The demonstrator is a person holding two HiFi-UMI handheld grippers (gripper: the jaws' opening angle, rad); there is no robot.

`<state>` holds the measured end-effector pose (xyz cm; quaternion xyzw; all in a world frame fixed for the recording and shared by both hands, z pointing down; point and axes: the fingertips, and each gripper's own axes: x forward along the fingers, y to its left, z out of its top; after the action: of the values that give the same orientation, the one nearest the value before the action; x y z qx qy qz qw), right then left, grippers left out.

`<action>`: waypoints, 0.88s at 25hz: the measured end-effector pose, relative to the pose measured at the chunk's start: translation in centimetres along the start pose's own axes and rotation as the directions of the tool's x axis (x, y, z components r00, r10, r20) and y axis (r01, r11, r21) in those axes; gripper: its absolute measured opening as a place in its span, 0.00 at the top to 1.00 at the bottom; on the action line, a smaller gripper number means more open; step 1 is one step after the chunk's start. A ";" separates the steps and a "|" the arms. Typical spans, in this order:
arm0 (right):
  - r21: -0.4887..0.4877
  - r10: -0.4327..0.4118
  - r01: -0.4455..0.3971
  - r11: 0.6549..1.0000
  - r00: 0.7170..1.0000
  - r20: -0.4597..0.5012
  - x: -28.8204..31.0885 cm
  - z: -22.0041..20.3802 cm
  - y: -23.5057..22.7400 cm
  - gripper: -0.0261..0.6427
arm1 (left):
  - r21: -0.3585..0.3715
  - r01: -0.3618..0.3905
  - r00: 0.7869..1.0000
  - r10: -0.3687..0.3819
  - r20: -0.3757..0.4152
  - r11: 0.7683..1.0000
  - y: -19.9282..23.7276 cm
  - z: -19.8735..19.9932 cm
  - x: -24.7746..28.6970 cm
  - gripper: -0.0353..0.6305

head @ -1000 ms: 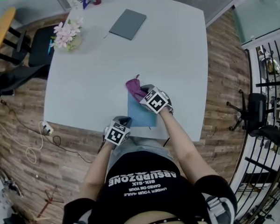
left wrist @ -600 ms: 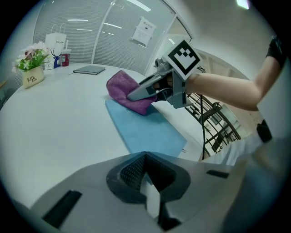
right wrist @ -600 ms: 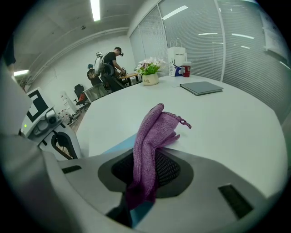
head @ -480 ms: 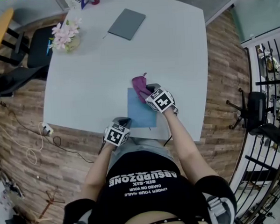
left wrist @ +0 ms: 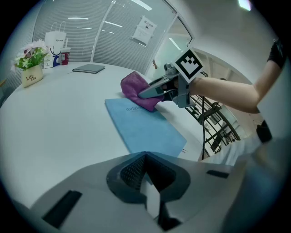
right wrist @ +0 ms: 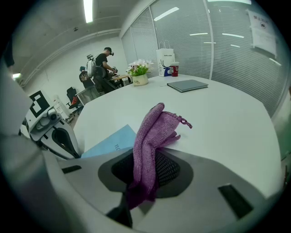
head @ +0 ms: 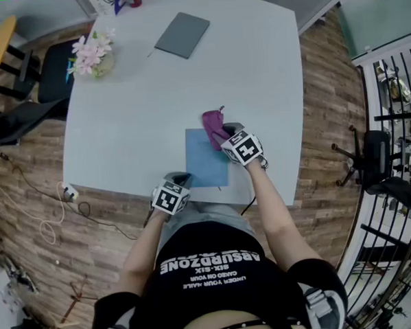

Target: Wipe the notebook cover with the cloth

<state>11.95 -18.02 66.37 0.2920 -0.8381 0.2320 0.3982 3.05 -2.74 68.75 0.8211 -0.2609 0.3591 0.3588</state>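
Note:
A light blue notebook (head: pixel 205 157) lies flat near the front edge of the white table (head: pixel 141 109). My right gripper (head: pixel 226 133) is shut on a purple cloth (head: pixel 214 124), which hangs over the notebook's far right corner. The right gripper view shows the cloth (right wrist: pixel 154 132) pinched in the jaws and draped forward, with the notebook (right wrist: pixel 111 143) to the left. My left gripper (head: pixel 181 177) is shut, its tips at the notebook's near left corner. In the left gripper view the notebook (left wrist: pixel 145 127) runs out from under the shut jaws toward the cloth (left wrist: pixel 136 88).
A dark grey flat folder (head: pixel 181 35) lies at the table's far side. A flower pot (head: pixel 93 56) stands at the far left, and a white bag (left wrist: pixel 54 41) behind it. A chair (head: pixel 23 87) stands left of the table. People (right wrist: pixel 102 68) stand far off.
My right gripper has slid the cloth to the right along the notebook's far edge, up to its right corner. The left gripper has stayed in place.

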 end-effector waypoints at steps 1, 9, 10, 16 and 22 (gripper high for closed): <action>0.001 0.001 -0.001 1.000 1.000 0.003 0.0 0.0 0.1 0.81 | -0.001 0.003 1.000 -0.003 -0.001 1.000 0.0 0.1 -0.1 0.92; -0.030 0.023 -0.024 0.999 1.000 -0.013 -0.4 -0.8 2.1 0.82 | 0.001 0.005 1.000 -0.005 -0.002 1.000 0.0 0.0 -0.1 0.92; -0.046 0.024 -0.025 0.999 1.000 -0.018 -0.5 -1.0 2.6 0.82 | -0.001 0.005 1.000 -0.005 0.000 1.000 -0.1 0.0 -0.1 0.92; -0.068 0.037 -0.039 0.997 0.999 -0.025 -0.9 -2.7 4.9 0.82 | -0.006 0.015 1.000 -0.015 0.015 1.000 0.1 0.1 -0.2 0.92; -0.031 0.051 -0.052 0.998 0.998 -0.022 -1.6 -4.5 7.2 0.82 | 0.005 0.016 1.000 -0.016 0.011 1.000 0.1 0.0 -0.2 0.92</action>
<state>10.24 -9.54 66.52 0.2615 -0.8445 0.2321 0.4055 2.91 -2.77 68.62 0.8260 -0.2552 0.3524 0.3583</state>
